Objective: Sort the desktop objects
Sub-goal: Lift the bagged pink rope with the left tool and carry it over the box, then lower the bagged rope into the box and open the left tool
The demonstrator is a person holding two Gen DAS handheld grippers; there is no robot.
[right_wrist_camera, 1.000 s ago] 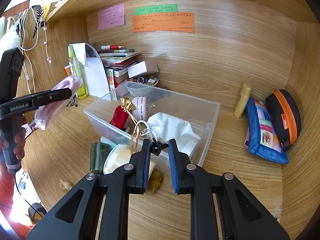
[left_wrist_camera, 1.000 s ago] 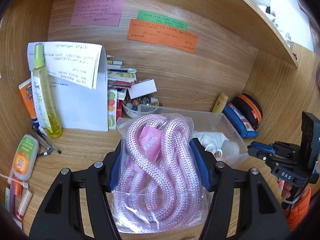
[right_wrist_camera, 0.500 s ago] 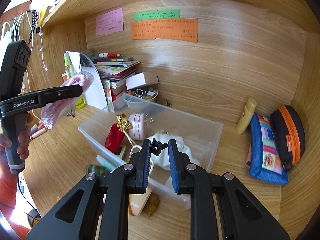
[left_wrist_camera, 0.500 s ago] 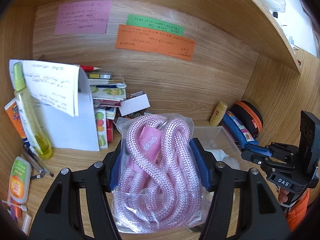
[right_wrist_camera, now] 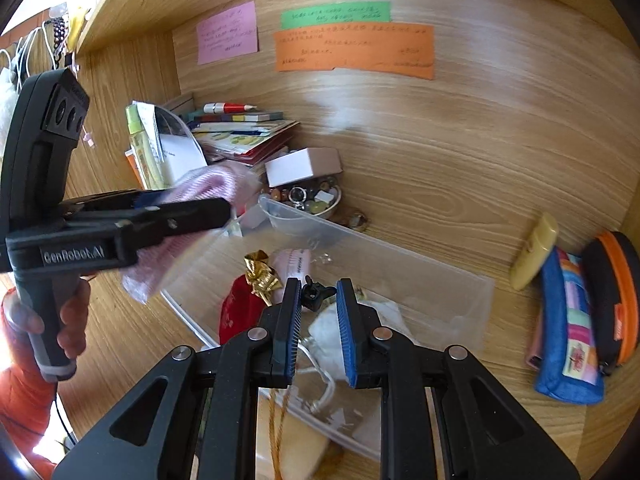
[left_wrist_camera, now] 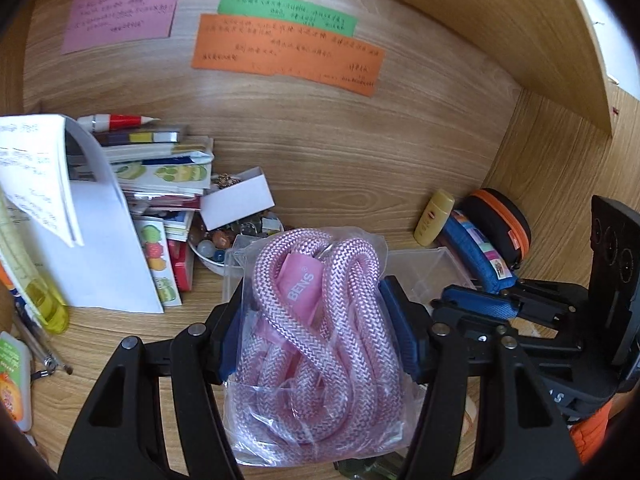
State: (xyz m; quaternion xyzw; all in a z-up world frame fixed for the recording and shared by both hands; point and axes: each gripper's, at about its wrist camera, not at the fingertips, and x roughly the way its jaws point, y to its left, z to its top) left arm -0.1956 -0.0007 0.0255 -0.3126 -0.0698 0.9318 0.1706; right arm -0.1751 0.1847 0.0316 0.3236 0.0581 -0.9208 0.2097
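My left claw (left_wrist_camera: 316,344) is pinching a clear bag of pink rope (left_wrist_camera: 316,340), blue pads pressed against its two sides. The bag fills the middle of my left view, so most of the clear plastic bin (left_wrist_camera: 424,276) behind it is hidden – only a far corner and a bit of rim show past the rope. The bag's lower edge blocks whatever lies right under it; a greenish glassy thing peeks out at the very bottom, too cut off to name.

My right claw (right_wrist_camera: 318,328) is pressed together as far as it goes, with a narrow gap left between the pads and nothing gripped. A small black clip-like piece (right_wrist_camera: 316,294) sits just beyond the tips; I cannot tell what it is. Below the claw lies the bin with a red pouch with a gold bow (right_wrist_camera: 240,308), a white cloth bundle (right_wrist_camera: 332,328) partly covered by my fingers, and a pink round object half hidden behind.

In the right view the bagged rope is blurred, held over the bin's left end.

Farther back on the worktop (right_wrist_camera: 440,184) – a bowl of small trinkets (right_wrist_camera: 312,200), a white box (right_wrist_camera: 300,166), stacked booklets (left_wrist_camera: 160,168), a blue pencil case (right_wrist_camera: 568,320). The handwriting on the wall notes (left_wrist_camera: 288,52) is unreadable.
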